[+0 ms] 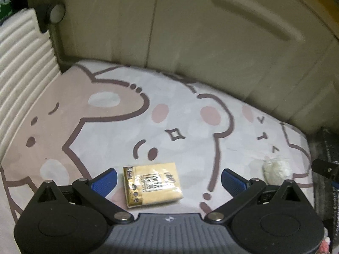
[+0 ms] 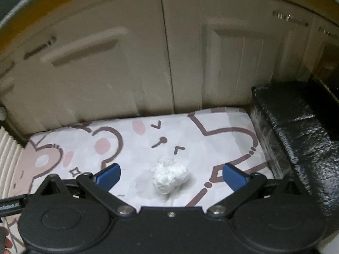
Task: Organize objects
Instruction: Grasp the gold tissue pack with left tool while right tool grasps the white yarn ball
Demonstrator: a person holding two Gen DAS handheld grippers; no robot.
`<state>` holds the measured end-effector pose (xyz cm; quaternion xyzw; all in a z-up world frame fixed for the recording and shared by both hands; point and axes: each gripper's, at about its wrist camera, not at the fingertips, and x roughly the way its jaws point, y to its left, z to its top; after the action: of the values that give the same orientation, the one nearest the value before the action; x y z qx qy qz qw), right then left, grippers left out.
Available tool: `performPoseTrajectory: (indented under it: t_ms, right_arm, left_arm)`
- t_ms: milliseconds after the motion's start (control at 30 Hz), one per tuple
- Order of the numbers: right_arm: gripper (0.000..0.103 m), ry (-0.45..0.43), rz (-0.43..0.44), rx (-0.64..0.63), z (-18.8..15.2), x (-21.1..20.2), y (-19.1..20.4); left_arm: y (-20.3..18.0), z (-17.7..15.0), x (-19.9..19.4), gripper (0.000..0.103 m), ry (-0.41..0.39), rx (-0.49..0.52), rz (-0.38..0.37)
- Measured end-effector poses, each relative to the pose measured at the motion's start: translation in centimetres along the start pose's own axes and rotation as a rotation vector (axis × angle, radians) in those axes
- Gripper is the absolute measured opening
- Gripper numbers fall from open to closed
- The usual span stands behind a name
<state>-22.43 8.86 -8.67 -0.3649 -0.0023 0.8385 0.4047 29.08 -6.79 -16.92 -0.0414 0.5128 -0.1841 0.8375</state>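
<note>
A flat yellow tissue packet (image 1: pixel 152 184) lies on the cartoon-print mat (image 1: pixel 110 127), between the blue fingertips of my open left gripper (image 1: pixel 168 178), which hovers just above it without touching. A crumpled white paper ball (image 2: pixel 170 177) rests on the same mat (image 2: pixel 211 131), centred between the fingers of my open right gripper (image 2: pixel 170 174). That crumpled ball (image 1: pixel 277 169) also shows at the right edge of the left wrist view, with a piece of the other gripper's black body beside it.
Beige cabinet doors (image 1: pixel 190 31) rise right behind the mat. A white ribbed panel (image 1: pixel 23 63) stands at the left. A black textured block (image 2: pixel 292 122) borders the mat on the right. A fingertip shows at the bottom left of the right wrist view.
</note>
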Motion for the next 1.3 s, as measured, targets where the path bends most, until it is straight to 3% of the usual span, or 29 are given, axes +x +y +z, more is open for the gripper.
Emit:
performPoseTrajectory:
  t_ms: [100, 400, 600, 667, 733, 833, 1000, 1300]
  right_arm:
    - [0.103, 0.025, -0.010, 0.008, -0.2, 2.0, -0.2]
    - [0.103, 0.077, -0.013, 0.081, -1.0, 6.4, -0.1]
    - [0.103, 0.093, 0.001, 0.128, -1.3, 8.5, -0.2]
    - [0.096, 0.109, 0.019, 0.173, -1.4, 9.1, -0.6]
    - [0.078, 0.125, 0.017, 0.198, -1.5, 9.5, -0.8]
    - [0.065, 0.158, 0.017, 0.218, -1.7, 10.4, -0.9]
    - [0.056, 0.173, 0.017, 0.192, -2.1, 10.5, -0.5]
    - [0.048, 0.160, 0.006, 0.089, -2.1, 9.9, 0.3]
  left_arm:
    - [0.6, -0.4, 1.9, 0.103, 0.053, -0.019, 0.017]
    - [0.9, -1.3, 4.7, 0.101, 0.081, -0.012, 0.039]
    - [1.2, -1.7, 5.8, 0.089, 0.104, -0.030, 0.051]
    - [1.3, -1.7, 6.0, 0.088, 0.102, -0.033, 0.056]
    - [1.3, -1.6, 6.2, 0.086, 0.096, -0.029, 0.059]
    - [1.4, -1.5, 6.3, 0.083, 0.089, -0.027, 0.067]
    - [1.2, -1.3, 6.3, 0.076, 0.085, -0.017, 0.083]
    - [1.2, -1.2, 5.3, 0.073, 0.072, -0.021, 0.061]
